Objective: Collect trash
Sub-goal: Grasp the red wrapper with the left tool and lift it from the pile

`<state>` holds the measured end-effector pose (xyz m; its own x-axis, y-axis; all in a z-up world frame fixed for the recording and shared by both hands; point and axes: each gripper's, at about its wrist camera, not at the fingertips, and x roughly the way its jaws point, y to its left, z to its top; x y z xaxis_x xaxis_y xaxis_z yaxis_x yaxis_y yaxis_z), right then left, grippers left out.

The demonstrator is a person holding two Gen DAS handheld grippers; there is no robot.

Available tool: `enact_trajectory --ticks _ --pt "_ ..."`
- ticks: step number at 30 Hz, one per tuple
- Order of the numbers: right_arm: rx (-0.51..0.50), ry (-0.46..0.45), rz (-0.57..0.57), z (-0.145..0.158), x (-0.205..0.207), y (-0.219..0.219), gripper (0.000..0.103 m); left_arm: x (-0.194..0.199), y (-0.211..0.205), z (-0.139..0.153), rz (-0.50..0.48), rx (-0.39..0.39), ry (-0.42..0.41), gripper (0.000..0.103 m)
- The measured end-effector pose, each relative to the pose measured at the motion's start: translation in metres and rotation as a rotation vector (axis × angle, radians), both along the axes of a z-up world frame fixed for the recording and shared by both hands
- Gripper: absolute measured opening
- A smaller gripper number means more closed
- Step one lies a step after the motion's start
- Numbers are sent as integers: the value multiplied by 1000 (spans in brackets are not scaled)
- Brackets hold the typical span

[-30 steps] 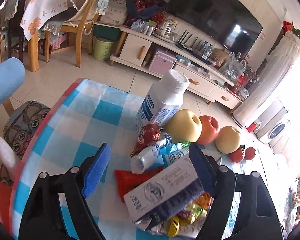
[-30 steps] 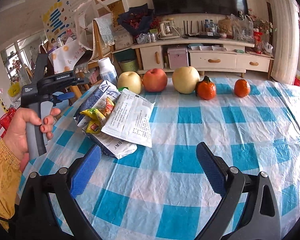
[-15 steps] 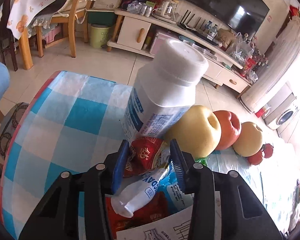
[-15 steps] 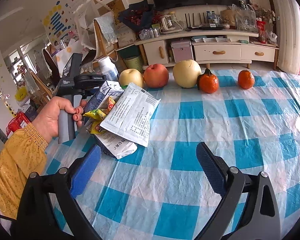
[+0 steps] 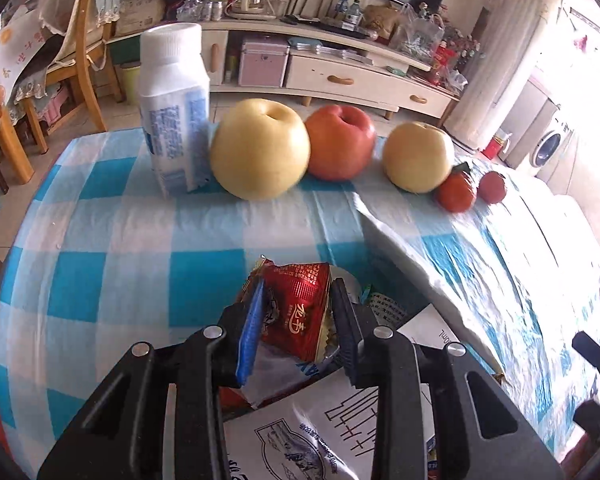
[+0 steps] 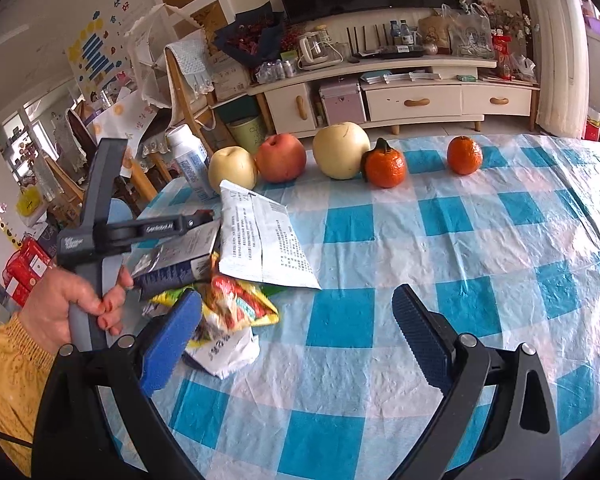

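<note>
Left hand-held gripper has just closed onto a red wrapper; right hand-held gripper gapes empty over the blue-checked table, TV cabinet at twelve o'clock.

Lined up along the far edge of the table: bottle at the left corner, then pear, apple, second pear, two tangerines. Heaped nearer the left edge, before the bottle: wrappers, with a printed packet on top.
</note>
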<state>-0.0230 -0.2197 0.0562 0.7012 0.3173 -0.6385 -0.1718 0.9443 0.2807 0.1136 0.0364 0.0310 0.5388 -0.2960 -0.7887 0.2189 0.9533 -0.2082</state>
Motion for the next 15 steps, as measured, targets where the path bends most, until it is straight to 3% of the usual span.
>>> enact_trajectory --ticks 8,11,15 --pt "14 36 -36 -7 6 -23 97 -63 -30 2 -68 -8 -6 35" --pt "24 61 -14 -10 6 -24 97 -83 -41 3 -90 -3 -23 36" --pt "59 95 40 -13 1 -25 97 -98 -33 8 -70 -53 -29 38"
